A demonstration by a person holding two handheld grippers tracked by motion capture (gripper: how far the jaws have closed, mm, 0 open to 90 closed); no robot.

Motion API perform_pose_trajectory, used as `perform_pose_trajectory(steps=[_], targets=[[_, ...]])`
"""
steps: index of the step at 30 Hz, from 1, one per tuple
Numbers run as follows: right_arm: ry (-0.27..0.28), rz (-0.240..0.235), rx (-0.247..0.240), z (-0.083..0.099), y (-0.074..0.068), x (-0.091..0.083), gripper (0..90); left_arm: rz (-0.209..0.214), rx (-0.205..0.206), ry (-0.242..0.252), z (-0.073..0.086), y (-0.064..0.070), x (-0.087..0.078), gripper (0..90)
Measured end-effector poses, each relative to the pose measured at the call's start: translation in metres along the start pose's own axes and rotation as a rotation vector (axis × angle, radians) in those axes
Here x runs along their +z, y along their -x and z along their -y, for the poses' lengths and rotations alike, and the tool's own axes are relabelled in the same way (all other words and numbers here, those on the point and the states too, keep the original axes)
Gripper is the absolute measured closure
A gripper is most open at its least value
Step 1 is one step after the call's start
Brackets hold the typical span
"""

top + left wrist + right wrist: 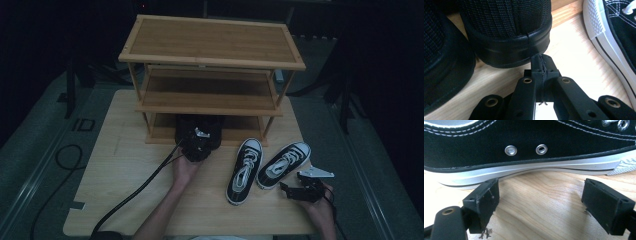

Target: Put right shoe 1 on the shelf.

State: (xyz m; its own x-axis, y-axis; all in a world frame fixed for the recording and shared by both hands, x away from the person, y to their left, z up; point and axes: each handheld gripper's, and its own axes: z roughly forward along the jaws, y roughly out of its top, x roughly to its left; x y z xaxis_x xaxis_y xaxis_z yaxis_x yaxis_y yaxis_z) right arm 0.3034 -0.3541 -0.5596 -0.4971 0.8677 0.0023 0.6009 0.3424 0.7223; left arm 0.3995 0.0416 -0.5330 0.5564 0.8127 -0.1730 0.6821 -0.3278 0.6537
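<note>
Here the right gripper stood wide open and empty, just beside the nearer black canvas sneaker on the pale wooden bench, its long side lying across the jaws; the left gripper, closed on nothing, nosed a black mesh shoe.

sneakers right of rack, on table
</note>
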Motion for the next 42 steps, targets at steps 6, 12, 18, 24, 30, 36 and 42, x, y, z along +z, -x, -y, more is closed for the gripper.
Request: perform_pose_trajectory(steps=[6, 12, 18, 24, 30, 36, 42], targets=[[0.000, 0.000, 0.000, 0.000, 0.000, 0.000, 14.5, 0.038, 0.021, -0.006, 0.001, -0.005, 0.000, 82.6], [0.000, 0.000, 0.000, 0.000, 0.000, 0.000, 14.5, 0.027, 0.096, -0.021, 0.010, -0.007, -0.006, 74.9], [0.000, 0.000, 0.000, 0.000, 0.000, 0.000, 14.5, 0.018, 0.103, -0.002, 0.026, -0.014, -0.018, 70.4], [0.000, 0.000, 0.000, 0.000, 0.000, 0.000, 14.5, -0.036, 0.123, 0.009, 0.048, -0.021, -0.025, 67.7], [0.000, 0.000, 0.001, 0.000, 0.000, 0.000, 14.6, -0.027, 0.075, 0.073, 0.061, -0.029, -0.030, 66.5], [0.000, 0.000, 0.001, 0.000, -0.001, 0.000, 14.6, -0.039, 0.101, 0.096, 0.065, -0.029, -0.030, 64.6], [0.000, -0.002, 0.000, 0.000, -0.001, 0.000, 14.6, -0.051, 0.118, 0.115, 0.067, -0.027, -0.029, 63.3]])
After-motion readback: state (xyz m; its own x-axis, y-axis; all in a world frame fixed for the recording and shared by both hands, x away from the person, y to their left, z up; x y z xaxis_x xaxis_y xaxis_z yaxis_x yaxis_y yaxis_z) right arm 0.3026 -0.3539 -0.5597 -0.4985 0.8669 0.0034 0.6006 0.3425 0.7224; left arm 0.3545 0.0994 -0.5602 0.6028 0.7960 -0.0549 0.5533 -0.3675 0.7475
